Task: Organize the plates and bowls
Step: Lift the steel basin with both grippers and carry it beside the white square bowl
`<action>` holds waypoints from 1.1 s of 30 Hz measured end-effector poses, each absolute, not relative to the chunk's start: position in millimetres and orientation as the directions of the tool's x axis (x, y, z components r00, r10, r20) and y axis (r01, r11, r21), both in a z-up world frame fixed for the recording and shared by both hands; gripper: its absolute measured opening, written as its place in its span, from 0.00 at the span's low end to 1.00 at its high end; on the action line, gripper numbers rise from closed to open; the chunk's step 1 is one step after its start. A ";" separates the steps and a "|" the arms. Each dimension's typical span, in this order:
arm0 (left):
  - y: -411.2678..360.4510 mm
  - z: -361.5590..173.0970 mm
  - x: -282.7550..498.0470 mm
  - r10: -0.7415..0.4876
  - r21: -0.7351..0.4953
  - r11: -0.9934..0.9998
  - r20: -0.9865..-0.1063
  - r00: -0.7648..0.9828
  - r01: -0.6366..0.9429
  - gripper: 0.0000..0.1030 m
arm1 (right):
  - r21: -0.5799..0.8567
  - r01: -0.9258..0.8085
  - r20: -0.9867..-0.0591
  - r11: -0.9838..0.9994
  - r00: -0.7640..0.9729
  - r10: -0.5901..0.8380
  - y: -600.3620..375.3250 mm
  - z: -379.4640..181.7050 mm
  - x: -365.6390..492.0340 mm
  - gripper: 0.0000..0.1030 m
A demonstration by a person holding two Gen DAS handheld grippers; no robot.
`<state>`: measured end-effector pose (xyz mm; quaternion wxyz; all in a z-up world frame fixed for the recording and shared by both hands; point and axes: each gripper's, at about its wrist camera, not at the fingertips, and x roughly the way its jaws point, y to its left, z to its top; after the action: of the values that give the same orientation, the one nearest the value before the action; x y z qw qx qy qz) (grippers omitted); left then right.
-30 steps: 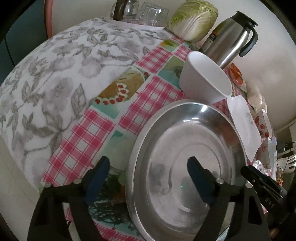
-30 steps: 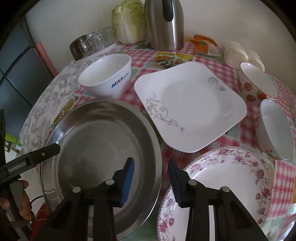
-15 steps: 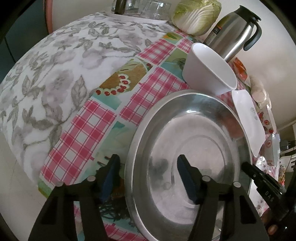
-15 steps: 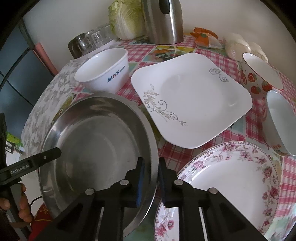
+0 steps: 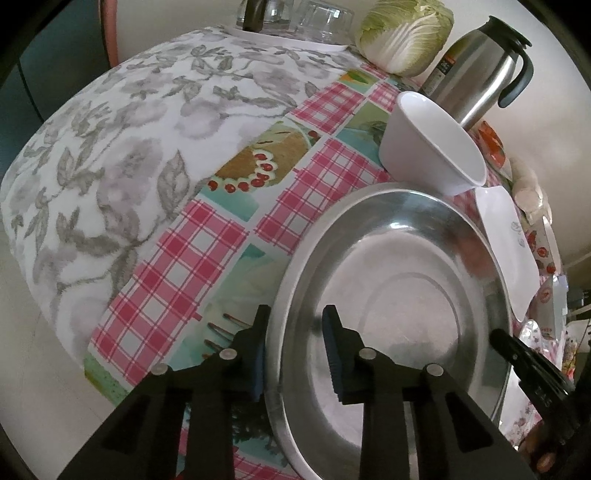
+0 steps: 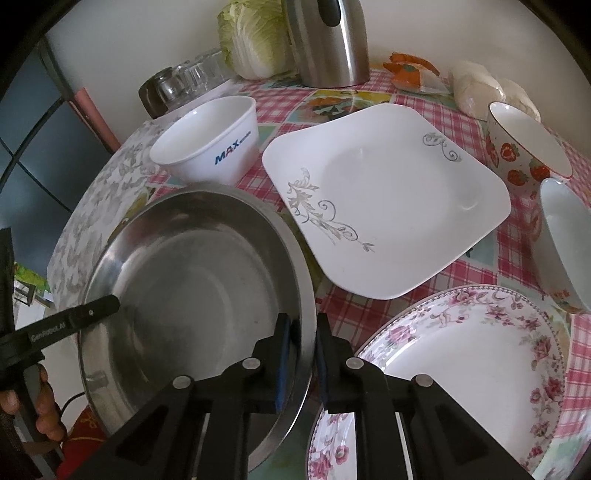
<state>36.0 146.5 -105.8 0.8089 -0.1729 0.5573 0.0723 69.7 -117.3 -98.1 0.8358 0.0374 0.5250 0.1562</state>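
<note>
Right wrist: fingers [image 6: 282, 354] clamping steel basin [image 6: 192, 280] rim.

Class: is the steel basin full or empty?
Empty: the steel basin shows its bare metal bottom in both wrist views.

Cream wall [image 6: 424, 26] standing behind the worktop [image 5: 207, 258]. Grey floral cloth [image 5: 122, 147] lying over pink checks. Soft daylight falling.

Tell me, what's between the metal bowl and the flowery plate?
In the right wrist view, the right gripper is there, shut on the metal bowl's rim. Its outer finger fills the gap beside the flowery plate, over checked cloth.
</note>
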 end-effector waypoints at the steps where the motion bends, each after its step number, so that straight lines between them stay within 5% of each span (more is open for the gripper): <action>1: 147.3 -105.1 34.7 -0.073 -0.199 0.928 -0.926 0.371 -0.314 0.25 | 0.234 -0.224 -0.865 0.946 0.396 0.308 -118.2 -97.2 69.4 0.13; 33: 78.0 27.5 72.9 -0.073 -0.204 0.965 -0.814 0.577 -0.165 0.24 | 0.401 -0.190 -0.686 0.896 0.587 0.431 -200.3 -2.9 63.9 0.14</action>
<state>72.9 78.0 27.5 0.8783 -0.1297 0.4594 0.0262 63.9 -200.3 -2.9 0.8791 0.1439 0.4188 0.1764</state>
